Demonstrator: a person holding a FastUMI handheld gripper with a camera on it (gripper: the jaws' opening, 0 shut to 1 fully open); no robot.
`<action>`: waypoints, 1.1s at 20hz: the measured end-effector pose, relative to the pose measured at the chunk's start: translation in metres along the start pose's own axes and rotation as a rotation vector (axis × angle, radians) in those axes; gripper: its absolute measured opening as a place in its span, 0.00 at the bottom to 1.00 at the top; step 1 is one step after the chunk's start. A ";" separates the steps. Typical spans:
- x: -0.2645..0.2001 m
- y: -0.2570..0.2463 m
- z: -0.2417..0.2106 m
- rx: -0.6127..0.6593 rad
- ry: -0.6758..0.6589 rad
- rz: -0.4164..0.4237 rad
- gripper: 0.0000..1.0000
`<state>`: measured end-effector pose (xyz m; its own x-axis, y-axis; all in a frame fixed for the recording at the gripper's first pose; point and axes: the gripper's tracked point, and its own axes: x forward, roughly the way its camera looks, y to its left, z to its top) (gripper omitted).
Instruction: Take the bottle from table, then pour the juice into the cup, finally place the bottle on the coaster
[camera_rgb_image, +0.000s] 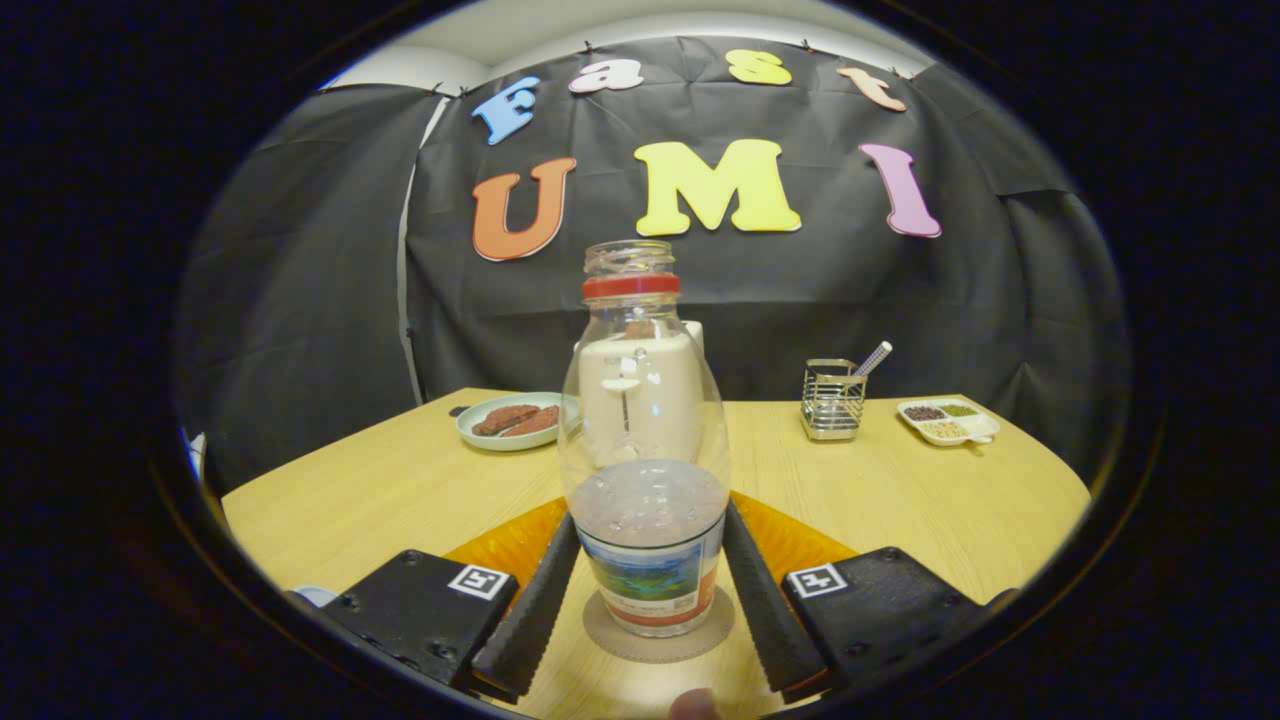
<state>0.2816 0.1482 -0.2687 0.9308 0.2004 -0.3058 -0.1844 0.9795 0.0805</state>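
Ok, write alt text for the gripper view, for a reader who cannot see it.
A clear plastic bottle with a red neck ring, no cap, stands on a round brown coaster between the gripper's two black ridged fingers, which flank it. Beyond it on the pale wooden table sit a white cup, a green plate and a wire caddy.
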 end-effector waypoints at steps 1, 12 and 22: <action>0.000 -0.001 0.000 -0.002 -0.001 -0.006 0.90; -0.043 0.007 0.075 -0.023 -0.164 -0.035 0.99; -0.163 -0.019 0.182 -0.015 -0.297 -0.162 0.99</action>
<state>0.1908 0.0935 -0.0475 0.9993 0.0301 -0.0236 -0.0292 0.9988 0.0385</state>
